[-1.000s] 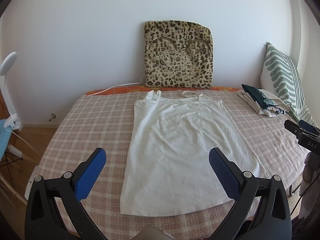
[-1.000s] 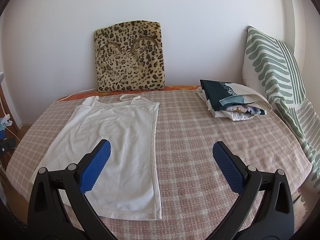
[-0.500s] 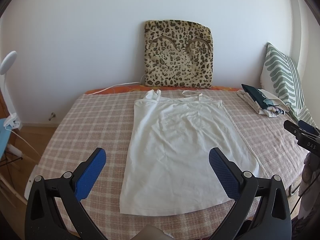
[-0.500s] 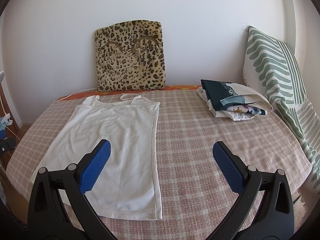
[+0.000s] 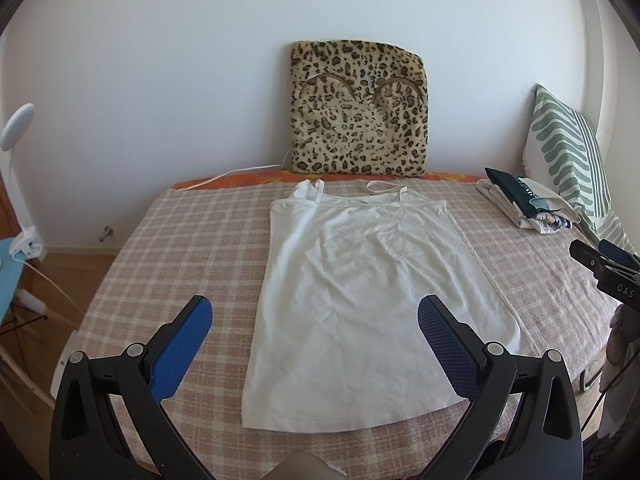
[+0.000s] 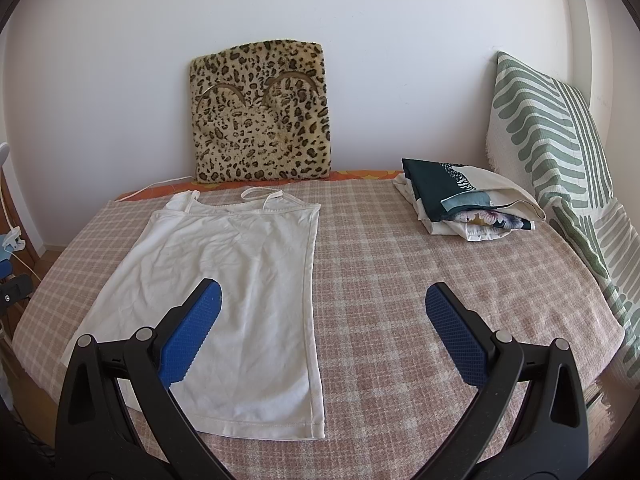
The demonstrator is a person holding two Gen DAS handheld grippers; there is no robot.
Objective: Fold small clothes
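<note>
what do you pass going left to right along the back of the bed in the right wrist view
white top → leopard cushion → pile of folded clothes → green striped pillow

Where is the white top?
The top lies flat mid-bed in both views, straps toward the leopard cushion, left of the folded pile.
</note>
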